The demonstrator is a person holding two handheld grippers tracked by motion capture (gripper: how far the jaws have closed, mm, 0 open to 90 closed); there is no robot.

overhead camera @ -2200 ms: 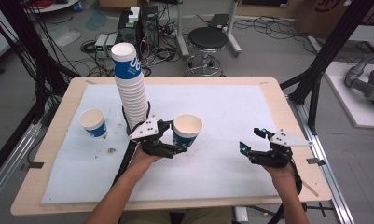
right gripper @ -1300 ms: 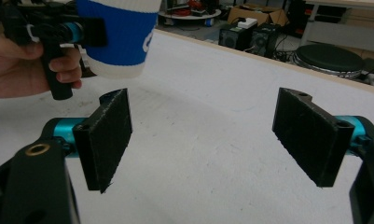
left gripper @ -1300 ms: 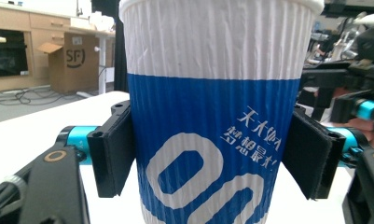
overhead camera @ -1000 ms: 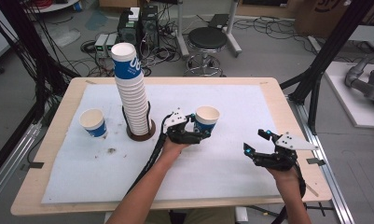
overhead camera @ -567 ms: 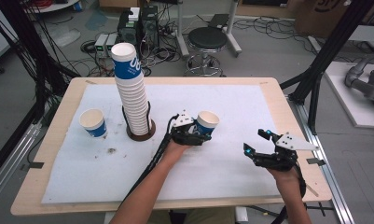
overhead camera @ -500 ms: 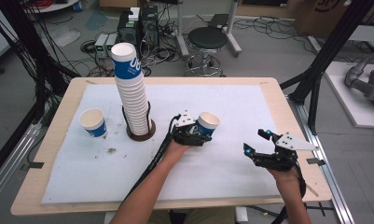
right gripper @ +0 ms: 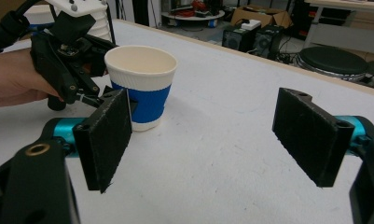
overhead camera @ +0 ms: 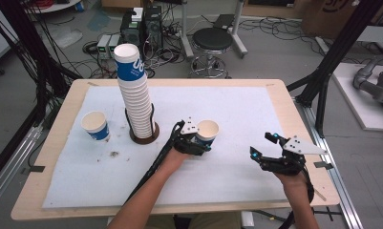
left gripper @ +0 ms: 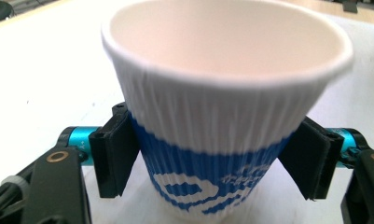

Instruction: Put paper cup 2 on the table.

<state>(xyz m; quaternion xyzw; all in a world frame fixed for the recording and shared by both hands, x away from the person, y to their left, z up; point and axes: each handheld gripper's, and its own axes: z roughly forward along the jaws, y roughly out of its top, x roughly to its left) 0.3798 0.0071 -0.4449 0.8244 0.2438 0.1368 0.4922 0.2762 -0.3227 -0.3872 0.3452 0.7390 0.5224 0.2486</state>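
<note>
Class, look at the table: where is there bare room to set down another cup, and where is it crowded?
Free: the far right mat beyond the held cup, and the near left. Crowded: around the cup stack and the left tongs.

Two loose cups [overhead camera: 207, 131] [overhead camera: 95, 125] (one stack [overhead camera: 134, 95])

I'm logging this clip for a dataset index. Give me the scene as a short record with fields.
setting: table covered by a white mat
left gripper: jaws closed on the paper cup, which stands upright
cup contents: empty inside
right gripper: jaws wide apart, holding nothing, to the right of the cup
cup stack: tall, in a round holder
second cup: upright, left of the stack
</note>
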